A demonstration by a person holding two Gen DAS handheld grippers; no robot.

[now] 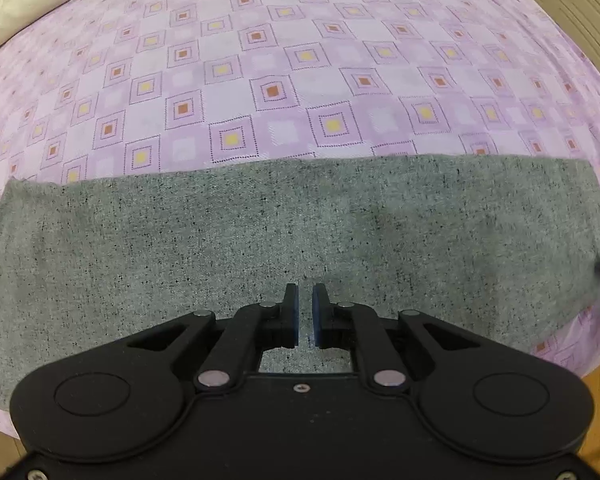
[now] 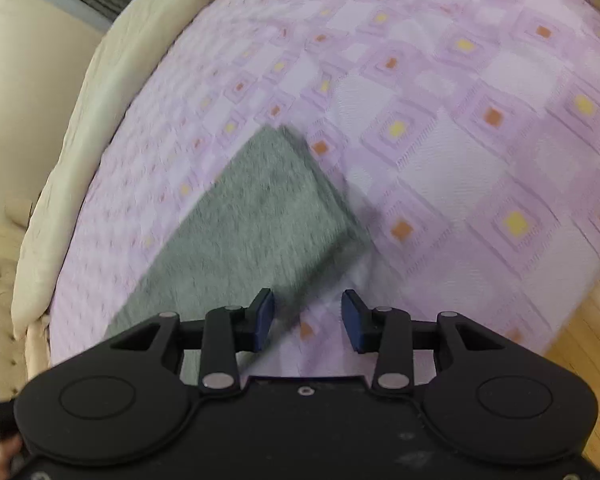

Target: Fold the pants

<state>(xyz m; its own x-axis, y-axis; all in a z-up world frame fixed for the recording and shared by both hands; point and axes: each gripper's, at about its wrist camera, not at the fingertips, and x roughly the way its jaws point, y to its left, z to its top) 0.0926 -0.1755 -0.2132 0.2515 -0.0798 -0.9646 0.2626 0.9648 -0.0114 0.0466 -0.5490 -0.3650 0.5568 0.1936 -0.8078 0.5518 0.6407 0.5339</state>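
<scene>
The grey speckled pants [image 1: 284, 232] lie flat in a long folded band across the near side of the bed. My left gripper [image 1: 305, 298] hovers over their near middle, its blue pads almost together with a thin gap and nothing between them. In the right wrist view the pants [image 2: 252, 224] run away to the upper left, and their end edge lies just ahead of my right gripper [image 2: 307, 312]. The right gripper is open and empty, above the pants' corner and the sheet. That view is motion-blurred.
The bed has a lilac sheet [image 1: 300, 60] with square patterns. A cream duvet [image 2: 80, 128] is bunched along the far left side. Wooden floor [image 2: 580, 332] shows at the near right, past the bed edge. A tufted cream headboard [image 2: 0, 312] is at the left.
</scene>
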